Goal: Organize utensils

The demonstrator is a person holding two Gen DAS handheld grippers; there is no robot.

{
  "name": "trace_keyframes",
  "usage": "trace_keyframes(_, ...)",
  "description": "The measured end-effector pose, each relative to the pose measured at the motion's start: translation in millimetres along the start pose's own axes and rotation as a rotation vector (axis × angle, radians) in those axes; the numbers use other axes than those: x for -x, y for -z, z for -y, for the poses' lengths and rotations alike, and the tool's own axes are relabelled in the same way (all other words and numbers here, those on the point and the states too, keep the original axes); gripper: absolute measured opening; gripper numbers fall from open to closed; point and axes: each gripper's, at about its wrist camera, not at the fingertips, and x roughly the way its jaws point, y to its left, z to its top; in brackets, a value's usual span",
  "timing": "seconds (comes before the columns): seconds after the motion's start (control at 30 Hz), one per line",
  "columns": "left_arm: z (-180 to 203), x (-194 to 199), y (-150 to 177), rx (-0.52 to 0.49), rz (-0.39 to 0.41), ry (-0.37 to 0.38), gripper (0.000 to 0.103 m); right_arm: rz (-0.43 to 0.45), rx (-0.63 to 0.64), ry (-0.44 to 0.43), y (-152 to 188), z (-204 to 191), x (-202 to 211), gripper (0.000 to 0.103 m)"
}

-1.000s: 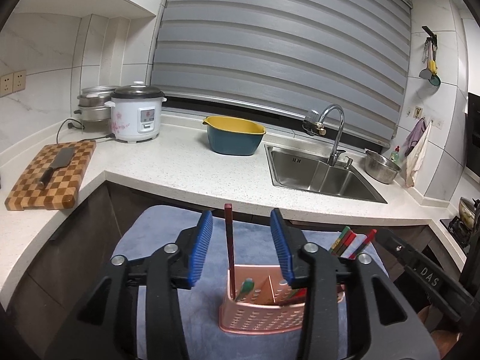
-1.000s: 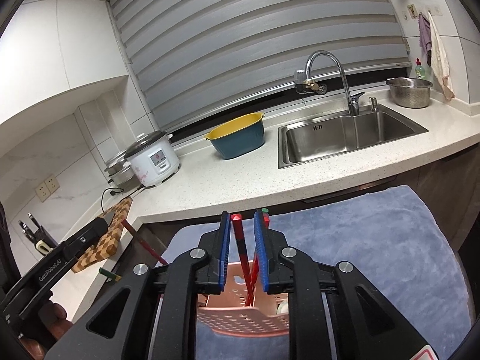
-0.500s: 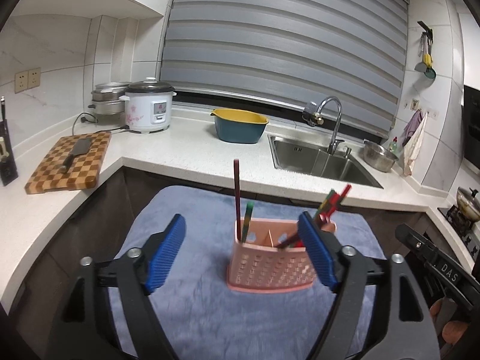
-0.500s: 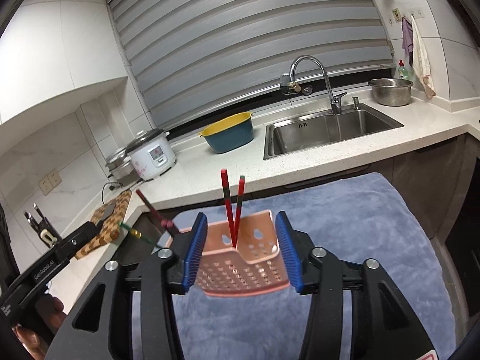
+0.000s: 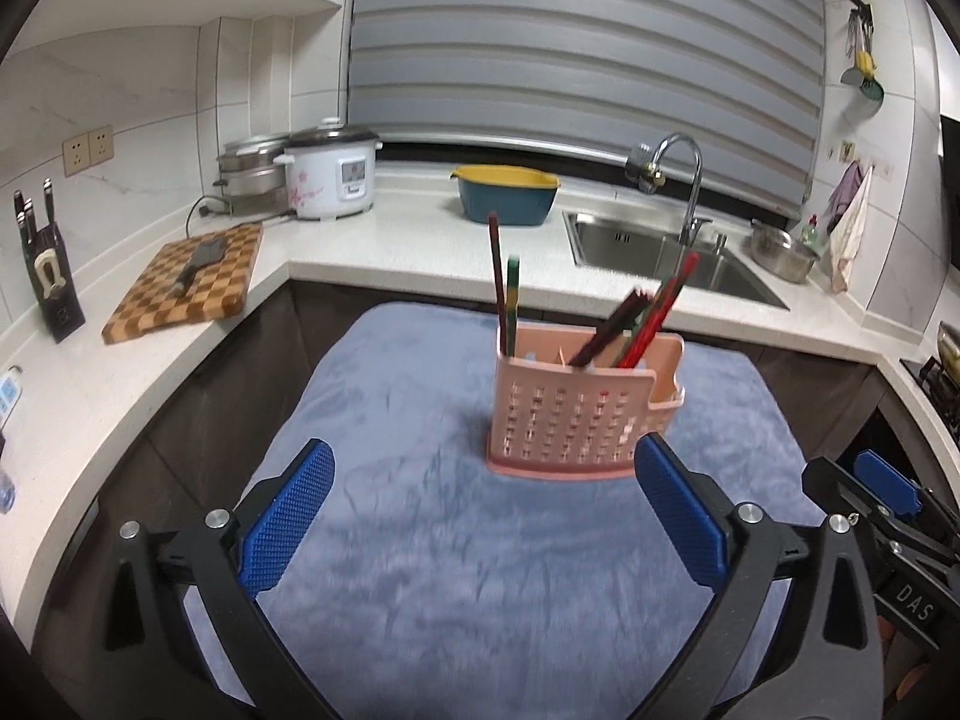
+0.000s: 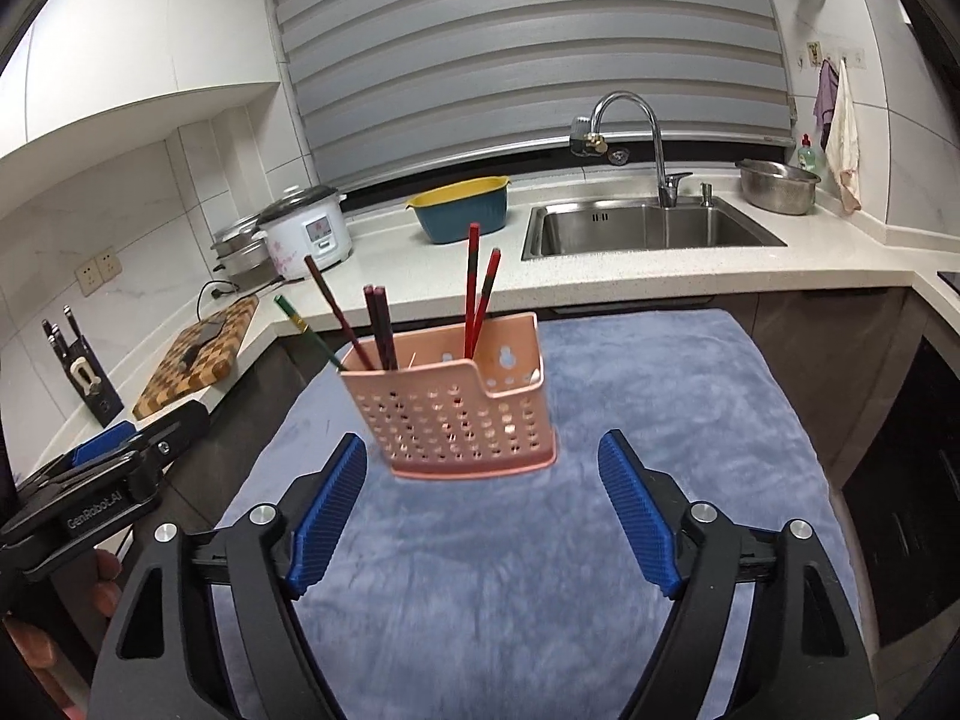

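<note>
The left gripper shows at the edge of the right wrist view with "GenRobot.AI" printed on its black arm; the right gripper, seen at the edge of the left wrist view, carries the letters "DAS". Both have their blue-padded jaws spread wide with nothing between them, and both hang over the blue cloth, short of the caddy.

On the counter at left stands a knife block, then a checkered board with a cleaver lying on it. Behind is a white cooker with a pink flower print; its panel text is too small to read.

The pink caddy, perforated and divided into compartments, stands upright on the cloth. Its left compartment holds dark red chopsticks and a green one leaning out leftward; the right compartment holds two red chopsticks standing nearly upright.

Further right on the counter sit a blue bowl with a yellow rim, the sink under its tap, and a steel bowl; what the bowls hold cannot be seen.
</note>
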Motion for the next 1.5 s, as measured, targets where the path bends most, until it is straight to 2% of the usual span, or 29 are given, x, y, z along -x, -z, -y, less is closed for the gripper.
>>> trace_keyframes(0.13,-1,1,13,0.003,-0.044,0.0,0.096,-0.03,0.01,0.019,11,-1,4,0.077)
trace_keyframes(0.27,3,3,23,-0.012,-0.062,-0.021,0.096,-0.044,0.014,0.041,20,-1,8,0.083)
trace_keyframes(0.47,5,4,33,-0.019,-0.085,-0.045,0.096,-0.043,0.038,0.072,28,-5,11,0.085)
trace_keyframes(0.57,8,5,35,-0.035,-0.088,-0.056,0.096,-0.054,0.051,0.078,31,-7,9,0.089)
trace_keyframes(0.6,9,5,36,-0.038,-0.089,-0.059,0.096,-0.059,0.051,0.077,32,-8,9,0.097)
trace_keyframes(0.63,10,6,35,-0.041,-0.089,-0.061,0.096,-0.063,0.052,0.076,33,-9,9,0.097)
trace_keyframes(1.5,16,6,43,-0.082,-0.107,-0.123,0.096,-0.074,0.089,0.114,43,-14,7,0.097)
